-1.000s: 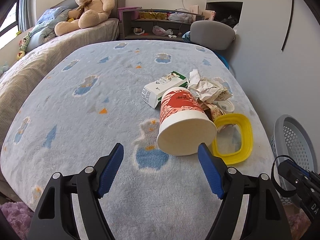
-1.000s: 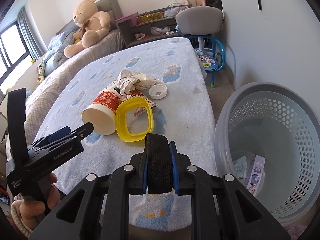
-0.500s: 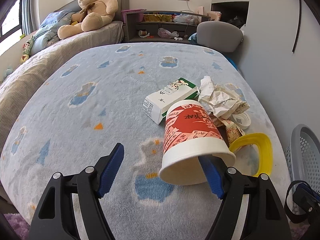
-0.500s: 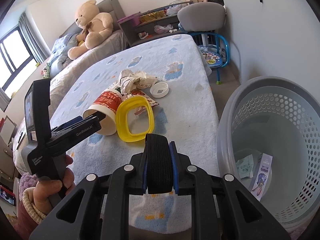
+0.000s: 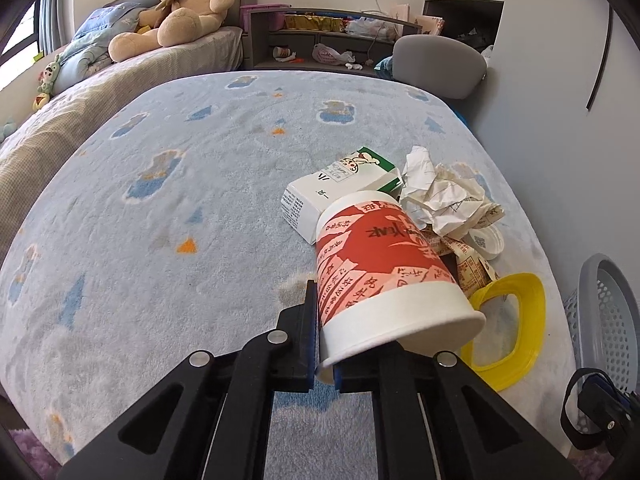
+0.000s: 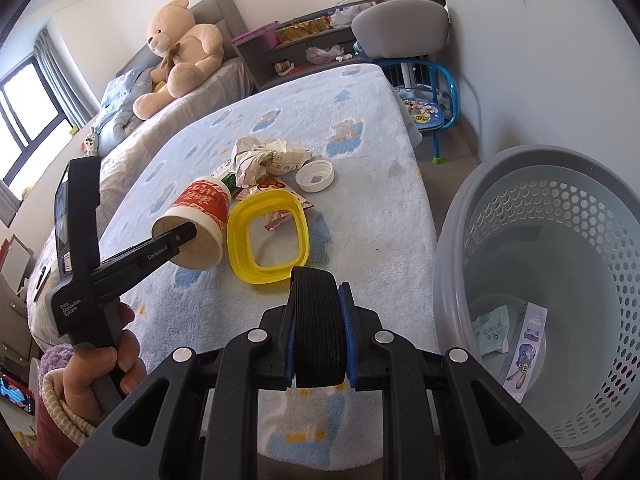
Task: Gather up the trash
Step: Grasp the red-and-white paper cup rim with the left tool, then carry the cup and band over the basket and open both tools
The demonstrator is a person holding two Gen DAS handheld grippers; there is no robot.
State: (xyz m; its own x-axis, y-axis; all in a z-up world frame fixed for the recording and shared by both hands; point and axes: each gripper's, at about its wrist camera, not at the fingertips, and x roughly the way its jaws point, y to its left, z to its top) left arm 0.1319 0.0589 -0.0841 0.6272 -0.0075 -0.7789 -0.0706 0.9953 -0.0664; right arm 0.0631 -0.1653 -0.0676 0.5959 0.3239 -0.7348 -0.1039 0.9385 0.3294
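Left wrist view showed your left gripper (image 5: 325, 354) had just clamped the red-and-white paper cup's (image 5: 384, 268) rim, ready for binning.

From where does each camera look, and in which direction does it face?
Left wrist: on the left gripper, facing down over the bed; its jaws pinch the red paper cup's rim.
Right wrist: on the right gripper, toward the laundry basket; jaws grip a black strap; the left hand shows.
Both show cup and yellow ring.
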